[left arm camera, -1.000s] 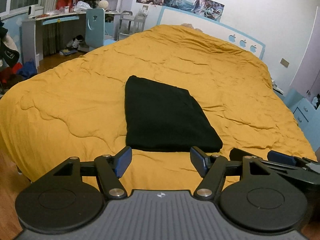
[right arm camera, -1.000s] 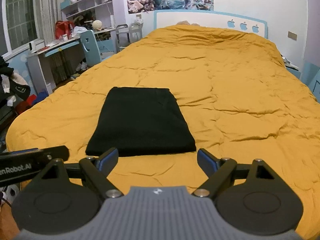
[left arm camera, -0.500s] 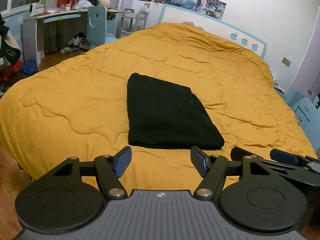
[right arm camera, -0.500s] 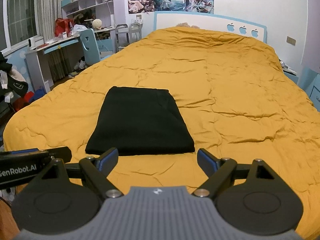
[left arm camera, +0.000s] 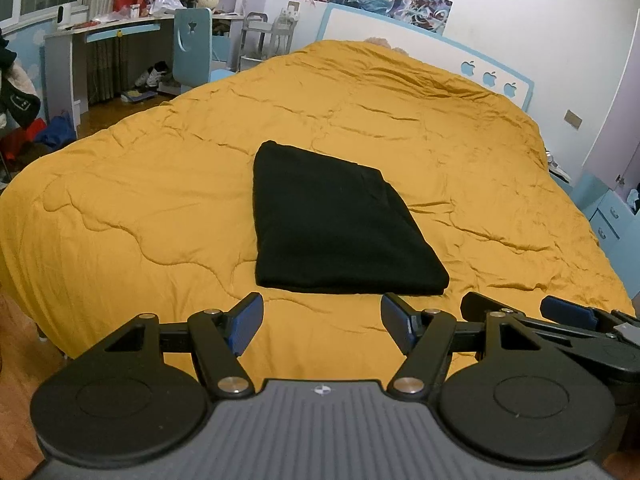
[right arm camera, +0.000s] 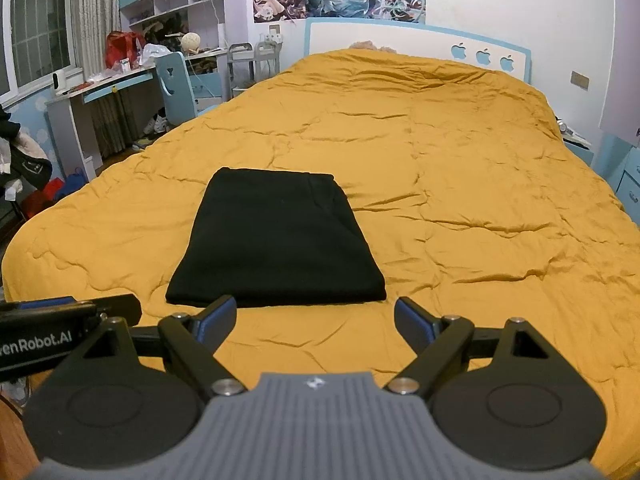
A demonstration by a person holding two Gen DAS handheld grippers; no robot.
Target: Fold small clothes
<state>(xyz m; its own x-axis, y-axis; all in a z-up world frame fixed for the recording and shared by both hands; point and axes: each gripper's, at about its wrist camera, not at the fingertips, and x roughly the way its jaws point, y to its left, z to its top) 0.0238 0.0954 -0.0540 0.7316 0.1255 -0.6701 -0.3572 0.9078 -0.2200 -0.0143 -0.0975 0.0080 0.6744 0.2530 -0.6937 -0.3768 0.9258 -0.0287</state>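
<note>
A black garment (left arm camera: 340,224) lies folded into a flat, roughly rectangular stack on the yellow quilt (left arm camera: 160,184) of the bed, towards the foot edge and somewhat nearer the bed's left side than its right, well short of the headboard (right arm camera: 416,40). Its near edge runs about parallel to the foot edge of the bed.

The left claw (left arm camera: 322,322) hangs above the foot edge with its jaws spread wide and nothing between them. The garment's near edge sits just beyond its blue-padded fingertips (left arm camera: 246,320), not touching them, and spans about the width of the gap.

The right claw (right arm camera: 316,320) is likewise released, jaws wide and empty, over the same foot edge. From its view the garment (right arm camera: 276,240) lies ahead and a little to the left; its near edge ends just past the left fingertip (right arm camera: 218,316) and stops short of the right one.

The two claws are side by side: the right one's fingers (left arm camera: 568,314) show at the right margin of the left view.
</note>
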